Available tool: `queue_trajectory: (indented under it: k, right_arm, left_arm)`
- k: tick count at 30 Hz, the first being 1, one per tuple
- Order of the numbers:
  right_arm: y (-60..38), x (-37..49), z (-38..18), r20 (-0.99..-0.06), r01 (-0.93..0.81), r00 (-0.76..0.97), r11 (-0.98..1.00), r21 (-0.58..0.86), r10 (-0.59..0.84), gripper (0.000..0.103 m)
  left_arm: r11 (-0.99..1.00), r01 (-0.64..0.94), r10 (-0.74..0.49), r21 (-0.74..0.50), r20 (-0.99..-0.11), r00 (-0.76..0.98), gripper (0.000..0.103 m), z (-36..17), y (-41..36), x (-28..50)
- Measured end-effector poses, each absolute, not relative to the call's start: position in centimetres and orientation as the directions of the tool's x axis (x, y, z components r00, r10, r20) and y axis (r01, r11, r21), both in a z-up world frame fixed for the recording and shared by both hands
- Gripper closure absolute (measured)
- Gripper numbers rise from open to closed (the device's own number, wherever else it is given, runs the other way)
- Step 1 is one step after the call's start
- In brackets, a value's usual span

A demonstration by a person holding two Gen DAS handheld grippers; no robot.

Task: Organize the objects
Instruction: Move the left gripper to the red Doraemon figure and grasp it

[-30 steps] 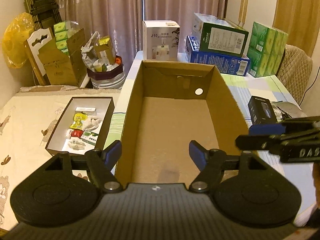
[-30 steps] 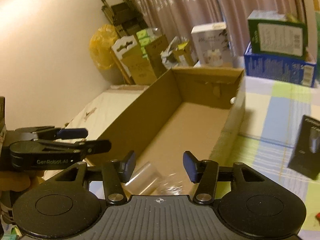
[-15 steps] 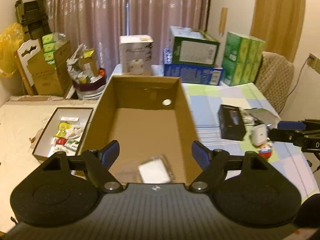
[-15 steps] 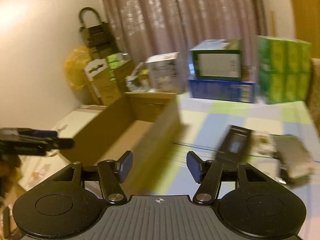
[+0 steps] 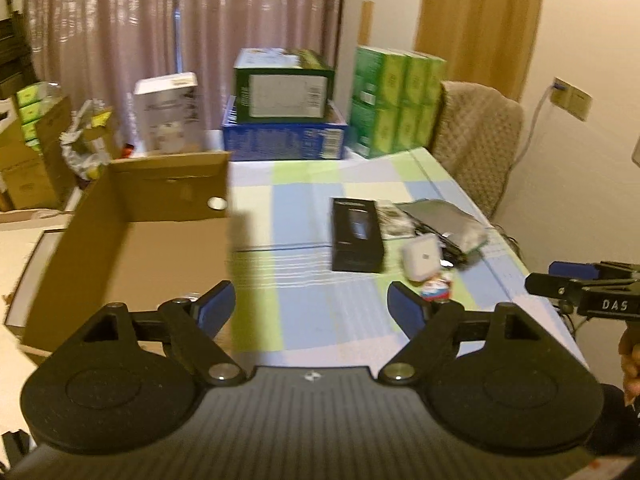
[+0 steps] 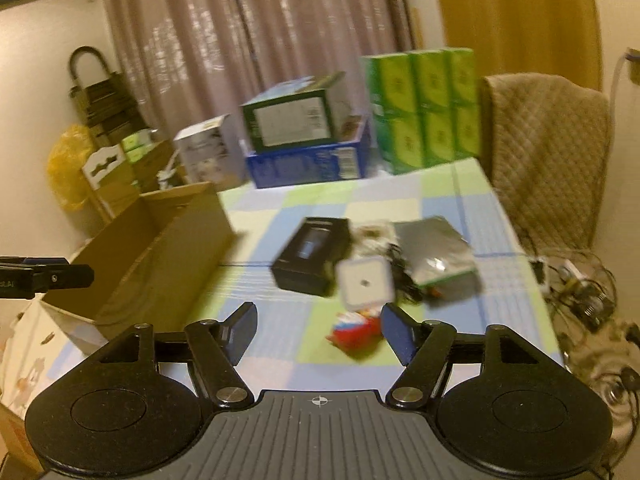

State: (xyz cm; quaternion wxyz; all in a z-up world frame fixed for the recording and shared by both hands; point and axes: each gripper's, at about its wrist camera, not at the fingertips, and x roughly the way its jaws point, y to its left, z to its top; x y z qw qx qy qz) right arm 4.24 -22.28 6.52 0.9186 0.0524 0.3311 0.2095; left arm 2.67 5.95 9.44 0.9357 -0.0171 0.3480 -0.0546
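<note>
A long open cardboard box [image 5: 132,240] [image 6: 160,248] lies on the left of the checked tablecloth. To its right sits a cluster: a black box [image 5: 356,236] [image 6: 312,256], a small white cube [image 5: 420,258] [image 6: 364,282], a red-and-white egg-shaped toy [image 5: 436,286] [image 6: 356,330] and a silver pouch [image 5: 444,224] [image 6: 436,248]. My left gripper [image 5: 310,306] is open and empty over the cloth beside the box. My right gripper [image 6: 318,326] is open and empty, just short of the toy and cube; it also shows at the right edge [image 5: 556,280] in the left wrist view.
Stacked at the table's far end are a blue box [image 5: 284,140], a green box [image 5: 282,88], green tissue packs [image 5: 396,100] and a white carton [image 5: 168,112]. A padded chair [image 6: 548,160] stands at the right. Cables [image 6: 580,292] hang off the right edge.
Both grippers have swung right, away from the cardboard box toward the cluster of small objects. A clear packet seen in the box half a second ago is out of sight now.
</note>
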Motion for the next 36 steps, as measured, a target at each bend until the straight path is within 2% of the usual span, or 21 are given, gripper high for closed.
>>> queue_trajectory:
  k: [11, 22, 29, 32, 36]
  right_arm:
    - [-24.6, 4.0, 5.5, -0.614, -0.306, 0.691, 0.924, 0.228, 0.380, 0.036]
    - [-26.3, 7.0, 1.2, -0.647, -0.248, 0.684, 0.942, 0.228, 0.337, 0.035]
    - [-27.1, 10.2, -1.6, -0.663, -0.252, 0.674, 0.945, 0.206, 0.324, 0.035]
    - [-26.8, 11.2, -2.7, -0.678, -0.264, 0.673, 0.952, 0.154, 0.296, 0.035]
    - [-27.2, 12.7, -4.2, -0.700, -0.242, 0.646, 0.951, 0.192, 0.306, 0.036]
  left_arm:
    - [0.986, 0.148, -0.162, -0.079, -0.679, 0.716, 0.020, 6.5, 0.2, 5.0]
    - [0.972, 0.228, -0.199, -0.059, -0.727, 0.657, 0.020, 1.5, -2.5, 8.4]
    - [0.941, 0.335, -0.260, -0.046, -0.732, 0.630, 0.026, -2.1, -4.8, 11.2]
    - [0.925, 0.377, -0.289, -0.049, -0.734, 0.614, 0.029, -3.5, -5.7, 12.3]
    - [0.902, 0.429, -0.321, -0.045, -0.735, 0.598, 0.033, -5.2, -6.9, 13.8]
